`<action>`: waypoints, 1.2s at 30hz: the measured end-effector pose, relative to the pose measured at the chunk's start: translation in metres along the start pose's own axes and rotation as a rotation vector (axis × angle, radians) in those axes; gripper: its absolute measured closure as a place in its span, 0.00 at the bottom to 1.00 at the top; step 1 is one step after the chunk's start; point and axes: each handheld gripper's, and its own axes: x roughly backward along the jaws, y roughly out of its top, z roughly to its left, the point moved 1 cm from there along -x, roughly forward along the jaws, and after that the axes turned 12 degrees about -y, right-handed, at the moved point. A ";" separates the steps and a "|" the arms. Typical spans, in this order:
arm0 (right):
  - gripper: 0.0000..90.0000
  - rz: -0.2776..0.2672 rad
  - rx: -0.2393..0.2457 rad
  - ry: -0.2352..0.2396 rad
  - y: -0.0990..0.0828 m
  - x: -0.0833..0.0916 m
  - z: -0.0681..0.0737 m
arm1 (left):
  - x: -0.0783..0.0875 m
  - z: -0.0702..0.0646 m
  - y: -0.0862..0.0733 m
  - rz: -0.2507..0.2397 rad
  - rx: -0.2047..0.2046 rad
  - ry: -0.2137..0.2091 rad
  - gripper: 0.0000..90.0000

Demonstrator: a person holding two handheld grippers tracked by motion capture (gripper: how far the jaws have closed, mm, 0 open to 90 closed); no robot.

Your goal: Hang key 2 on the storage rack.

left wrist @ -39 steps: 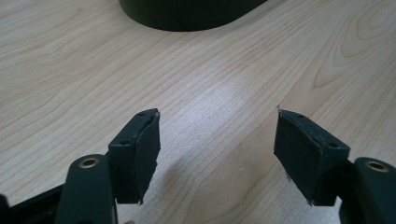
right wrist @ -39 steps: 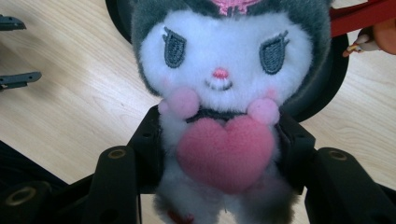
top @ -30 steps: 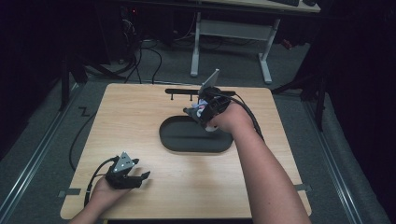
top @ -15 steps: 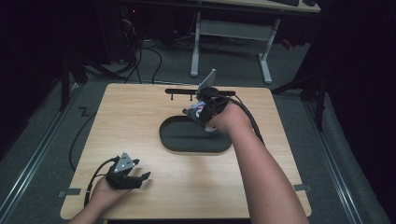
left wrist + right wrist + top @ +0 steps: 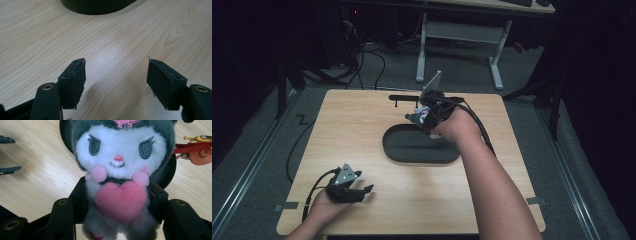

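Note:
A plush toy [image 5: 117,150] with a white face, a grey hood and a pink heart on its chest sits upright between my right gripper's [image 5: 117,195] jaws, which press on its sides. In the high view that gripper [image 5: 417,117] holds the plush toy [image 5: 424,111] above the far rim of a black oval tray [image 5: 412,150]. My left gripper [image 5: 364,191] rests low at the table's near left corner. Its jaws [image 5: 116,82] stand wide apart over bare wood with nothing between them, and the tray's edge [image 5: 95,6] lies farther ahead.
A thin black bar [image 5: 412,98] lies on the wooden table [image 5: 357,120] just behind the tray. An orange and red object [image 5: 197,150] sits beside the tray in the right gripper view. Cables trail off the table's left side, and a white desk frame [image 5: 462,35] stands beyond.

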 end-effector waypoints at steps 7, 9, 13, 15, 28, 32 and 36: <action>0.53 0.035 -0.003 0.015 0.006 -0.025 0.000 | 0.001 0.001 -0.001 -0.005 0.007 0.001 0.36; 0.53 0.041 -0.010 0.018 0.004 -0.028 0.000 | 0.000 0.001 -0.001 -0.003 0.008 0.002 0.36; 0.53 0.030 -0.027 0.016 -0.004 -0.023 -0.004 | 0.000 0.000 -0.001 0.003 0.001 -0.001 0.36; 0.53 0.016 -0.027 0.012 -0.009 -0.020 -0.006 | -0.001 -0.001 -0.001 0.004 0.000 -0.002 0.36; 0.53 -0.047 -0.091 -0.007 -0.032 -0.007 -0.026 | -0.003 -0.002 -0.001 0.022 -0.006 -0.005 0.36; 0.53 -0.070 -0.105 -0.011 -0.033 0.001 -0.030 | -0.004 -0.003 -0.001 0.022 -0.009 -0.006 0.36; 0.53 -0.071 -0.118 -0.019 -0.031 0.006 -0.033 | -0.004 -0.003 -0.001 0.022 -0.009 -0.006 0.36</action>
